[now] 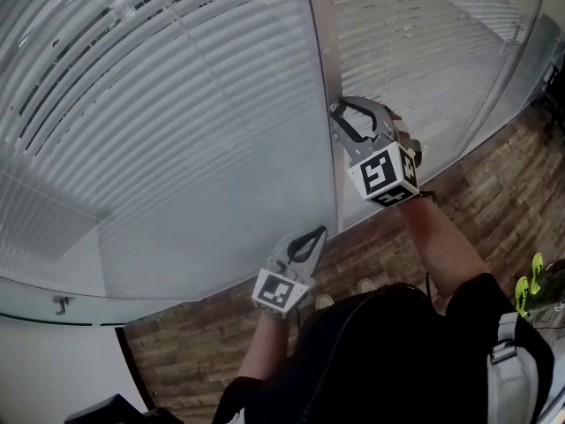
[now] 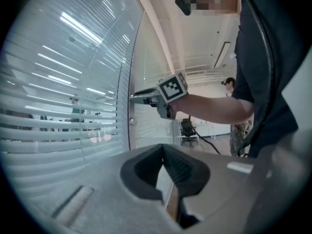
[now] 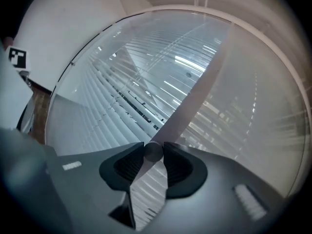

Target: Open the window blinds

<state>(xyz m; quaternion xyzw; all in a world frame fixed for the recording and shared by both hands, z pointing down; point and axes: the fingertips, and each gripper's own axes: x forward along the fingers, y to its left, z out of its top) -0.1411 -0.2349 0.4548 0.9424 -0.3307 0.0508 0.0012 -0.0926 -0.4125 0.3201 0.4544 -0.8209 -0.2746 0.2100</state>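
White slatted blinds (image 1: 177, 104) hang behind glass panes on both sides of a grey upright frame post (image 1: 322, 78). My right gripper (image 1: 335, 113) reaches level to the post and is shut on a small round knob (image 3: 153, 151), which sits pinched between its fingertips. The left gripper view shows the right gripper (image 2: 132, 97) at the post, with a second small round stud (image 2: 131, 122) below it. My left gripper (image 1: 318, 232) hangs lower, short of the glass, shut with nothing in it (image 2: 163, 149). The slats (image 3: 131, 96) lie mostly flat, with dark gaps at the upper left.
Wood-plank floor (image 1: 494, 193) runs along the foot of the curved glass wall. An office chair (image 2: 189, 130) and a standing person (image 2: 229, 84) are far behind. A yellow-green item (image 1: 534, 276) lies at the right edge. A small hook (image 1: 60, 305) sits low left.
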